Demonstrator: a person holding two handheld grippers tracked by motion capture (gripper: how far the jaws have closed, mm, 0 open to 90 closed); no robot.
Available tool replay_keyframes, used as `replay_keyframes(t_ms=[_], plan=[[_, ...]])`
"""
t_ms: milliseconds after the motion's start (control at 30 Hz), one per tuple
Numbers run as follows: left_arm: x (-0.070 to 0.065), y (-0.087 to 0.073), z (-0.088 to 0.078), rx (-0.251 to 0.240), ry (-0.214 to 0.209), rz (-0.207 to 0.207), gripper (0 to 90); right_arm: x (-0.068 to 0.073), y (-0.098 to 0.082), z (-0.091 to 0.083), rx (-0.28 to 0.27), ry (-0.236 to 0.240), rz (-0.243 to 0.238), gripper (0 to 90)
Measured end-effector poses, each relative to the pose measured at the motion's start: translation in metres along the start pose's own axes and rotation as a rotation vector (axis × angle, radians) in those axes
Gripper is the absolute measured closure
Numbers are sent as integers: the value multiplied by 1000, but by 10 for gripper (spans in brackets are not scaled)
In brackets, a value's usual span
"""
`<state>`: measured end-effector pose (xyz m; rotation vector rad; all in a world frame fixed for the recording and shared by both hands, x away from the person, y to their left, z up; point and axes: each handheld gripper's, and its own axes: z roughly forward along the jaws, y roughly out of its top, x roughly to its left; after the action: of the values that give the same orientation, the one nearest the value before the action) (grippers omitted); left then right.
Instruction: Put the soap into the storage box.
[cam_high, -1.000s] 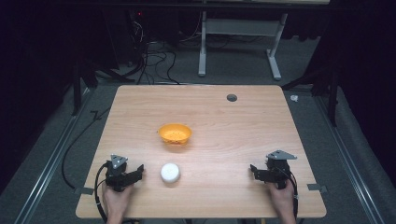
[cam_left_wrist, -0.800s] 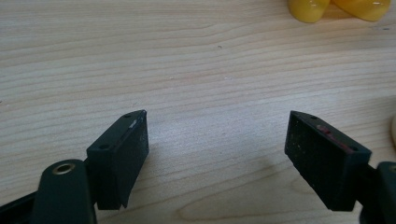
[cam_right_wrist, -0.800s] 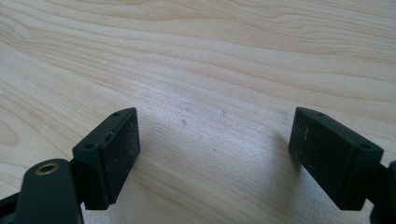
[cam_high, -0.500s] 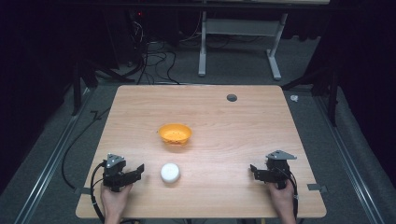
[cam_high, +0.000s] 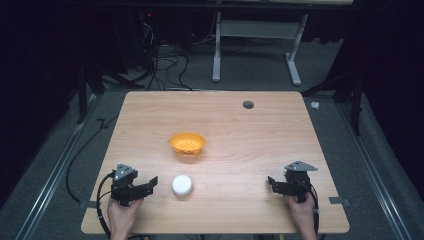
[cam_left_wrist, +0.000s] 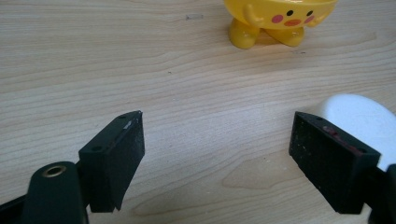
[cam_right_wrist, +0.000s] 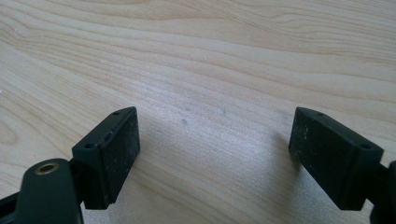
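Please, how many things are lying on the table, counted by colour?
Yellow: 1, the bowl
White: 1, the round lid
Total: 2 things on the table

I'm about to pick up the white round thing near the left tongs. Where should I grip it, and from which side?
Probably grip the white dome-shaped object across its low rounded sides, near the base, coming in level from its left. The open left tongs already face it, beside it on the table. Its smooth curved top offers no edge, so a high pinch could slip.
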<state>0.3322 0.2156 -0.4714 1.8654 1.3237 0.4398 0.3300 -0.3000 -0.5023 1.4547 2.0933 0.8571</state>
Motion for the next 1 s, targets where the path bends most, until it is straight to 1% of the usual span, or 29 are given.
replay_keyframes(t_ms=[133,200,300,367,500,533,567,633,700,733,833,1000], plan=[[-4,2,-1,-6,-4,8,174,0,0,0,0,0,1,173],[-8,4,-2,-8,-11,24,168,0,0,0,0,0,1,173],[-16,6,0,-4,-26,42,157,0,0,0,0,0,1,173],[-22,7,1,2,-38,62,153,0,0,0,0,0,1,173],[-33,10,2,3,-53,85,154,0,0,0,0,0,1,173],[-37,11,4,4,-64,95,156,0,0,0,0,0,1,173],[-37,11,4,4,-64,95,156,0,0,0,0,0,1,173],[-41,13,5,6,-76,97,156,0,0,0,0,1,1,173],[-47,15,7,8,-88,110,154,0,0,0,0,1,1,173],[-47,15,7,8,-88,110,153,0,0,0,0,1,1,173],[-55,17,8,8,-99,122,151,0,0,0,0,1,1,173],[-66,19,13,21,-105,159,147,0,0,0,0,1,1,173]])
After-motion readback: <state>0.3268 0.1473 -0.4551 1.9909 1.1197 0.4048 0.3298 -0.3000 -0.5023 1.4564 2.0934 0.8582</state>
